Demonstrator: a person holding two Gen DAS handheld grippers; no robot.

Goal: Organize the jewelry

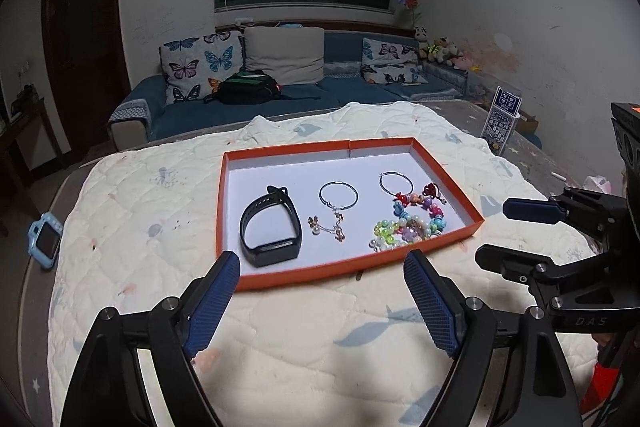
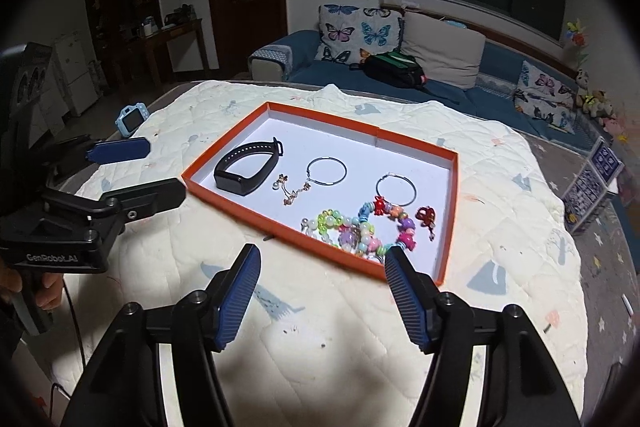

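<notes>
An orange-rimmed tray (image 1: 280,277) with a white floor lies on a quilted cloth. It holds a black wristband (image 1: 270,225), a silver hoop (image 1: 338,194) with a small gold chain (image 1: 330,227) below it, a second silver hoop (image 1: 396,183), colourful bead bracelets (image 1: 412,223) and a red charm (image 1: 432,190). The tray also shows in the right wrist view (image 2: 280,233), with the wristband (image 2: 246,169) and beads (image 2: 360,231). My left gripper (image 1: 322,277) is open and empty just in front of the tray. My right gripper (image 2: 320,267) is open and empty at the tray's near edge.
A blue toy camera (image 1: 45,241) lies at the cloth's left edge. A blue patterned box (image 1: 502,117) stands at the far right of the table. A sofa with butterfly cushions (image 1: 200,67) and a black bag (image 1: 248,87) is behind the table.
</notes>
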